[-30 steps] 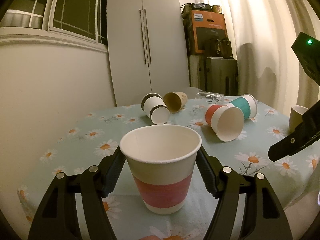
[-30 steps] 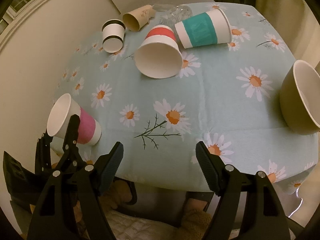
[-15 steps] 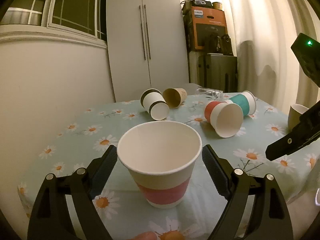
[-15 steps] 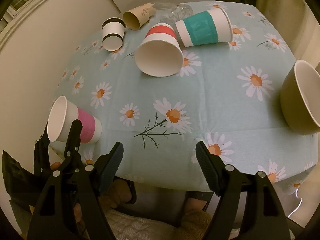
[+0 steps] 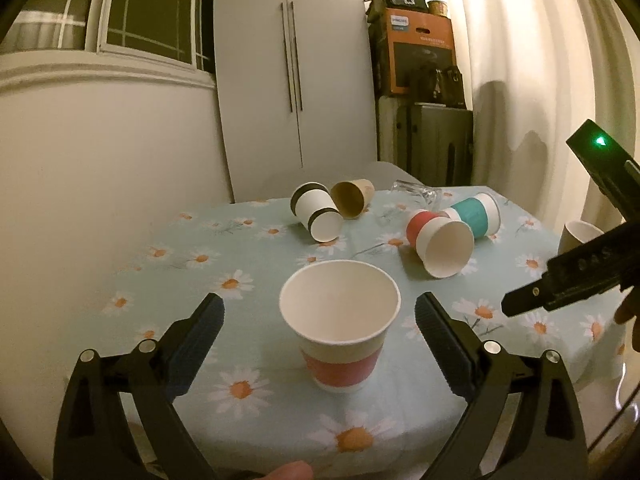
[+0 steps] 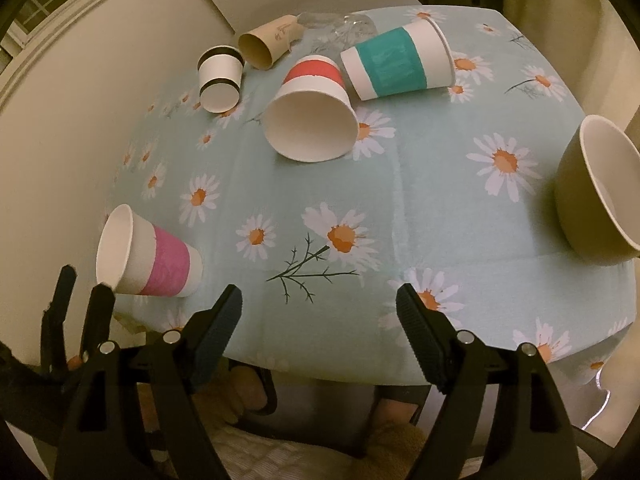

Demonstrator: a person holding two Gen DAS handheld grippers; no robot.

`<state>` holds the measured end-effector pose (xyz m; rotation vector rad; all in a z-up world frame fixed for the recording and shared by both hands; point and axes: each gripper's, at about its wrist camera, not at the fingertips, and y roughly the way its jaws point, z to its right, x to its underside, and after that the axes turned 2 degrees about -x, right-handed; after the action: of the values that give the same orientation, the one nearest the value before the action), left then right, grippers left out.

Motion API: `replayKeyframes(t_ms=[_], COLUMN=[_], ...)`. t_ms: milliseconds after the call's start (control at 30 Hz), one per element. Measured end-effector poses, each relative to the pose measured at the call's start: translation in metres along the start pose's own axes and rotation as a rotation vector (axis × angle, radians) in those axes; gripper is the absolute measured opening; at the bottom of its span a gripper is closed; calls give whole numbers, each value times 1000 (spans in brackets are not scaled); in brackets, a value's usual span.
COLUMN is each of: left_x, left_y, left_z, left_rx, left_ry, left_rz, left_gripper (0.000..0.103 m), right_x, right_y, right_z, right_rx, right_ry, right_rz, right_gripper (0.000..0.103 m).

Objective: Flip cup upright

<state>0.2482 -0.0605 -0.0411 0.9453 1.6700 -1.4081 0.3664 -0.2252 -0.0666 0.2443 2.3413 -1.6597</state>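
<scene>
A white paper cup with a pink band (image 5: 340, 328) stands upright on the daisy tablecloth (image 5: 248, 264) near its front left edge. It also shows in the right wrist view (image 6: 150, 254). My left gripper (image 5: 319, 328) is open, its jaws wide on either side of the cup and clear of it. My right gripper (image 6: 319, 322) is open and empty above the table's front edge. It shows from the side in the left wrist view (image 5: 576, 276).
Lying on their sides at the back are a black-banded cup (image 6: 220, 80), a brown cup (image 6: 266, 42), a red-banded cup (image 6: 312, 114), a teal-banded cup (image 6: 398, 62) and a clear glass (image 6: 340, 26). An olive bowl (image 6: 596, 192) stands at the right edge.
My left gripper has let go of the pink-banded cup, opened wide and pulled back. The cup stays upright on the table. The right gripper has hardly moved.
</scene>
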Motion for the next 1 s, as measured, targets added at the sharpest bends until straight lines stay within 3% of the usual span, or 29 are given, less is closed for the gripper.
replayKeyframes(t_ms=[167,367,700,1000], left_x=[-5,-10,2,25], left_y=[-22,-48,-82,-93], left_z=[-9,-23,-45,-66], left_rx=[32,21,116,128], left_ry=[3,1,-15,-47], left_rz=[-19,-2,-99,-169], left_gripper=[94,97,97,97], right_x=[6,25,77,113], right_y=[-11,-35,-54,-65], right_z=[-8,-28,-48,-66], right_rx=[-2,-23,40,89], right_ry=[-17,-61,-177,-238], right_rz=[54,179,286,347], right_gripper=[88,98,98,98])
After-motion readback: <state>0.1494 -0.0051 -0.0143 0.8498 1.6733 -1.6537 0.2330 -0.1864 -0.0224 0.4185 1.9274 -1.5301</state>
